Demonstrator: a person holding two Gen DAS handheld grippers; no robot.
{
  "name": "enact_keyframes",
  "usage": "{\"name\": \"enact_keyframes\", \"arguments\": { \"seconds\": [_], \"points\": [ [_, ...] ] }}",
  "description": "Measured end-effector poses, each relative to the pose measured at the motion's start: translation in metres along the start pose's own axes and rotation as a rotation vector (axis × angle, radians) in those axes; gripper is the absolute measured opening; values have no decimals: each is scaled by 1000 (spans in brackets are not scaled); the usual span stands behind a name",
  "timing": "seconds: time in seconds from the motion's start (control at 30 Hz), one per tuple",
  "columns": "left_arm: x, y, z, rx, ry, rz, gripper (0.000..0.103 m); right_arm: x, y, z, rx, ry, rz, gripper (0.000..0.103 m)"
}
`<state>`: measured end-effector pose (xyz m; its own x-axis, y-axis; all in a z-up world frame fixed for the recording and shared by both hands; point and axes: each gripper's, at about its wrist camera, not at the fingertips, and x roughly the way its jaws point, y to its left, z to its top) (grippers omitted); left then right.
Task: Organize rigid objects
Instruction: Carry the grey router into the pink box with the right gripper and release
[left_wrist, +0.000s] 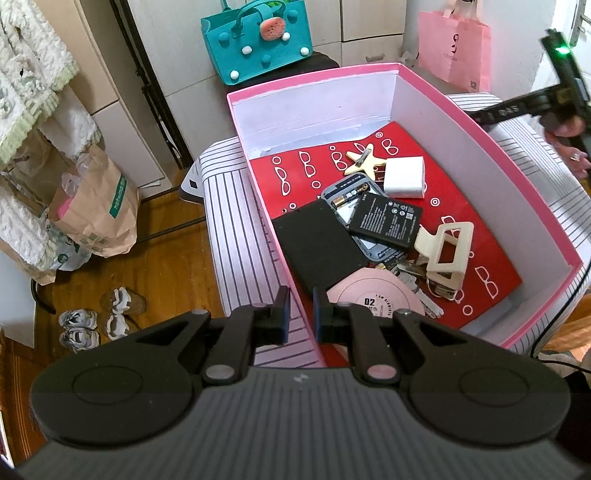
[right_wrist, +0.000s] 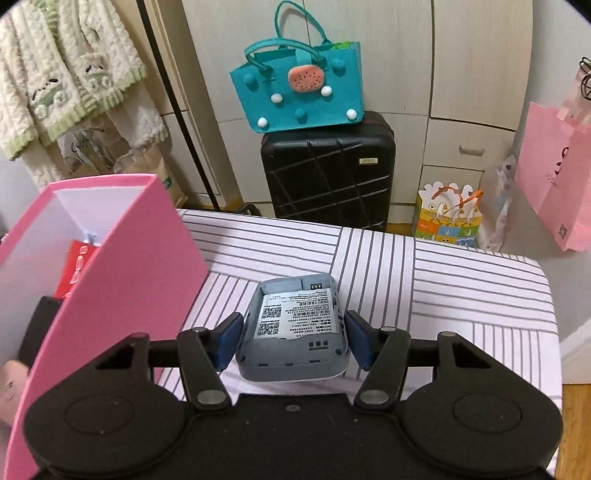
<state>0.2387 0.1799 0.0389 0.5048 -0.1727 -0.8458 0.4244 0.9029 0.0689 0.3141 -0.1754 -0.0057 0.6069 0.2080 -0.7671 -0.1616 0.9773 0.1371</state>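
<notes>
My right gripper (right_wrist: 292, 338) clamps the grey device (right_wrist: 295, 332) just right of the pink box (left_wrist: 436, 122), above the striped desk (right_wrist: 443, 280), while my left fingers (left_wrist: 282, 306) pinch that box's near wall.

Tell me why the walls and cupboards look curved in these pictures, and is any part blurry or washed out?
Left wrist view: the wide lens bows the pink box rim and the cupboards; the window corner at top right is blown out white; the other claw there is a little smeared. Right wrist view: the striped cloth edge curves, the corners go dark, and the grey device between the claw's fingers is sharp.
</notes>
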Motion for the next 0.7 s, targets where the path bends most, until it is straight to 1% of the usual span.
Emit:
{"name": "enact_keyframes", "arguments": {
  "seconds": [0.43, 0.57, 0.7],
  "points": [
    [-3, -1, -2, -14, -2, 2, 11, -72, 21, -24, -62, -68, 31, 65],
    [-4, -1, -3, -12, -2, 2, 11, -97, 36, -27, -99, -103, 59, 65],
    [-5, -1, -2, -12, 1, -2, 11, -116, 53, -26, -139, -131, 110, 65]
  ]
}}
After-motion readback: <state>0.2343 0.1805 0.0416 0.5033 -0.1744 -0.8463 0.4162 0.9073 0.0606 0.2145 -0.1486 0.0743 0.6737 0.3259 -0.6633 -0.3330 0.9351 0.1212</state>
